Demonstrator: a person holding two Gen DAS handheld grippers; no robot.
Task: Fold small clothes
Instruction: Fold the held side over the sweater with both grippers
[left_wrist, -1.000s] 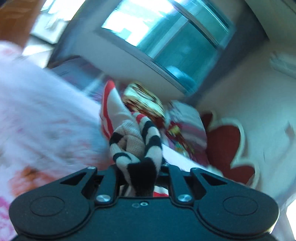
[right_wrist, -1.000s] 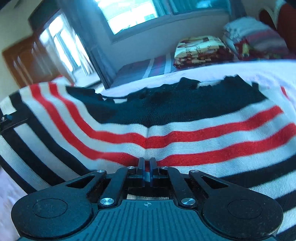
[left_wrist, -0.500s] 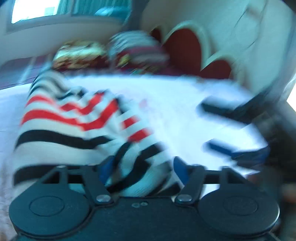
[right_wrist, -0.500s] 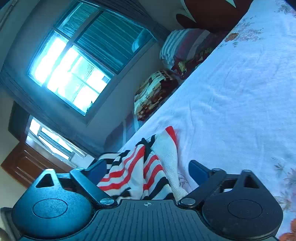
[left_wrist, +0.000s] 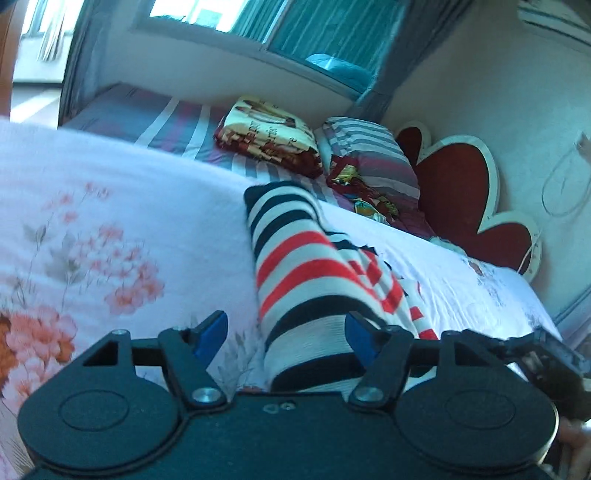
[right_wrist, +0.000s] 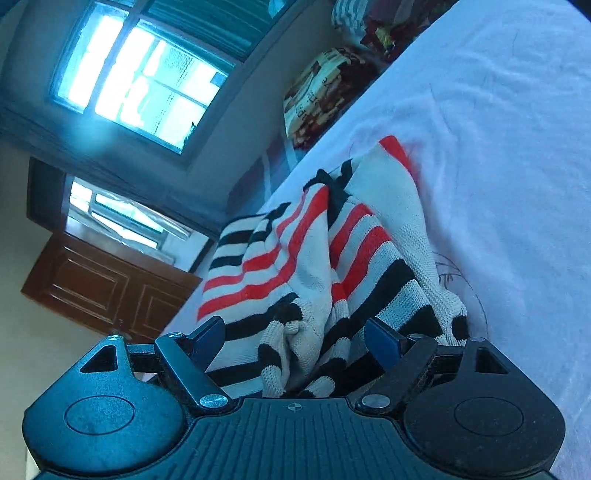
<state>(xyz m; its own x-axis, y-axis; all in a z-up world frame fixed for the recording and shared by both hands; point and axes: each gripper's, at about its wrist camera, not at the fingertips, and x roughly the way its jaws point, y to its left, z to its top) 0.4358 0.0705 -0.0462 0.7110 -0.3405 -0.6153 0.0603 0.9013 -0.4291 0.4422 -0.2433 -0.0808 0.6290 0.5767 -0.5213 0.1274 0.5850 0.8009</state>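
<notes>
1. One second ago both tongs were closed on the striped sweater (left_wrist: 295, 266) and held it up; now the left tongs (left_wrist: 286, 334) and the right tongs (right_wrist: 295, 338) both stand wide open, and the fabric lies loose between the blue pads.
2. The sweater now rests on the bed sheet (left_wrist: 122, 206), folded into a narrow long bundle. In the right wrist view (right_wrist: 306, 258) it looks bunched and wrinkled near the tongs.
3. In the left wrist view, the left long edge of the bundle is straight, while the right edge is uneven, with a layer sticking out.
4. The floral sheet is bare to the left of the bundle, and the white sheet (right_wrist: 498, 166) is bare to its right.
5. The folded blanket (left_wrist: 269, 136) and the pillows (left_wrist: 369, 155) lie well apart, by the red headboard (left_wrist: 458, 184).
</notes>
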